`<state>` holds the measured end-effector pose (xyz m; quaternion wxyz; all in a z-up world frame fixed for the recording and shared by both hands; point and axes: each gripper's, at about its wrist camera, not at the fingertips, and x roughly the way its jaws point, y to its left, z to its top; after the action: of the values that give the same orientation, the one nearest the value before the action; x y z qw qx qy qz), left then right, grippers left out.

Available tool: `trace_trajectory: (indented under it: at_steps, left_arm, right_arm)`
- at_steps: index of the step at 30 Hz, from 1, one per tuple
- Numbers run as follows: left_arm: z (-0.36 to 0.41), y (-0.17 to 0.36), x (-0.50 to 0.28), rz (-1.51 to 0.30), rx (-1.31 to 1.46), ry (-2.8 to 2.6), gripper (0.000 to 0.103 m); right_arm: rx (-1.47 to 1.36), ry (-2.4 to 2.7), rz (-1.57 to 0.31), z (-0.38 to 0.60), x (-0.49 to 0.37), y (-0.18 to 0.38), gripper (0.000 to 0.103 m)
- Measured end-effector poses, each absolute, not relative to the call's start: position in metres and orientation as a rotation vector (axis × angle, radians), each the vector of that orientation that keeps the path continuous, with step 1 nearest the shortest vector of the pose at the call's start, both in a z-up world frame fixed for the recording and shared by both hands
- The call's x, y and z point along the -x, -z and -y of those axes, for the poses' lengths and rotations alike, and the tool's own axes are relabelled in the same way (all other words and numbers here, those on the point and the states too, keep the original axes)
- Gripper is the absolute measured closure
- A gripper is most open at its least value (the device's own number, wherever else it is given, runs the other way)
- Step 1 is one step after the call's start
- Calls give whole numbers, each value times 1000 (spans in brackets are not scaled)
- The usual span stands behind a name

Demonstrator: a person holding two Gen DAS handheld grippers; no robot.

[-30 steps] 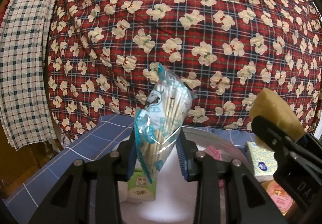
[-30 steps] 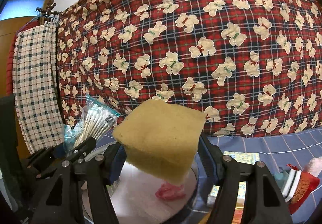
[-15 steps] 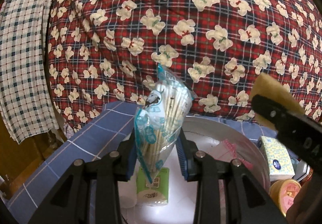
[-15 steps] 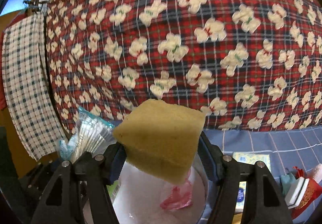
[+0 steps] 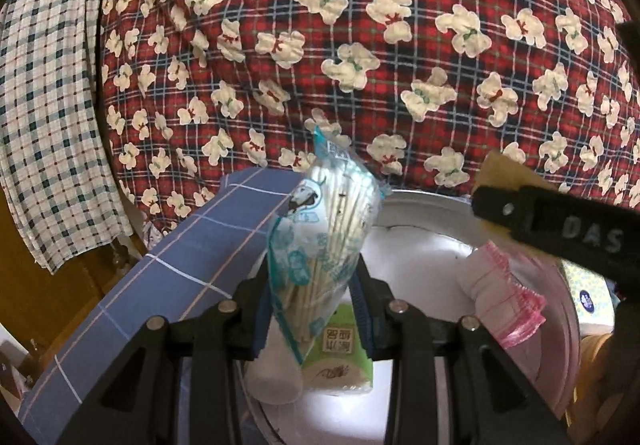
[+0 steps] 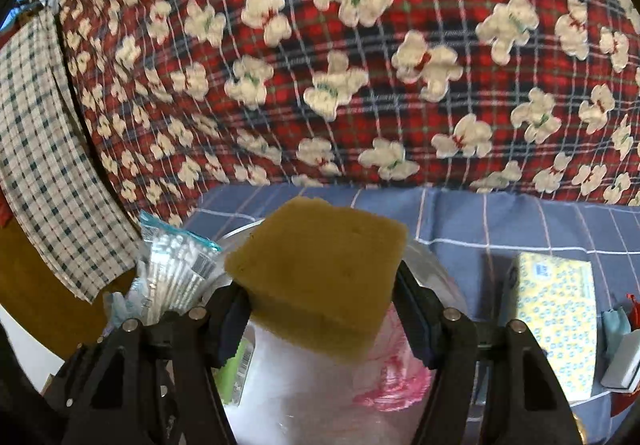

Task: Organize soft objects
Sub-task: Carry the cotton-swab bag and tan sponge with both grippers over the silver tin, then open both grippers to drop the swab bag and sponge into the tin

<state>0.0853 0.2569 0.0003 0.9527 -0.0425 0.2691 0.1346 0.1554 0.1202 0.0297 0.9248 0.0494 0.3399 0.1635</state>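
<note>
— Clamping what, the left gripper (image 5: 316,309)?
— A crinkly clear plastic bag of cotton swabs (image 5: 320,241), upright above the round white basin (image 5: 420,241).
— And the right gripper (image 6: 320,309)?
— Its fingers squeeze a porous mustard-yellow sponge block (image 6: 320,269) over that basin, left of a yellow patterned tissue pack (image 6: 554,317).

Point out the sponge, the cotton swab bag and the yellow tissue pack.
sponge (image 6: 320,265): right wrist view, middle of its top face.
cotton swab bag (image 5: 320,241): left wrist view, middle of the clear front.
yellow tissue pack (image 6: 554,315): right wrist view, middle of its patterned top.
</note>
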Motion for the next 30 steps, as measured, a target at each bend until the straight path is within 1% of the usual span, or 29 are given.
trace_trajectory:
  at_steps: [7, 12, 15, 19, 21, 22, 24, 25, 26, 27, 30]
  left_arm:
    - [-260, 3, -88, -575, 75, -277, 69]
    - [-255, 7, -93, -605, 71, -242, 69]
    - [-254, 8, -94, -609, 57, -258, 69]
    - [-255, 10, -96, -623, 59, -258, 68]
    - [-254, 10, -96, -627, 55, -260, 62]
    - [-255, 10, -95, -616, 63, -259, 55]
    - [-256, 9, -93, -588, 81, -271, 21]
    - [-257, 7, -90, -563, 93, -280, 15]
    - [-258, 5, -86, -541, 99, -292, 6]
    - [-258, 2, -83, -513, 95, -313, 3]
    - [-258, -1, -79, -479, 82, -339, 2]
  right_arm:
    - [-107, -354, -760, -127, -166, -13, 35]
    - [-119, -370, -781, -127, -169, -11, 34]
    - [-152, -392, -799, -126, -171, -9, 31]
    - [-209, -435, -833, -124, -173, -3, 29]
    - [-233, -467, -819, -121, -171, -4, 27]
    - [-238, -473, -813, -121, -170, -5, 26]
    - [-267, -502, -780, -117, -165, -10, 26]
    - [-281, -517, -767, -115, -163, -12, 26]
    - [-302, -542, -745, -112, -160, -17, 25]
    - [-319, -558, -730, -110, -158, -19, 25]
    - [-400, -599, -669, -98, -151, -28, 25]
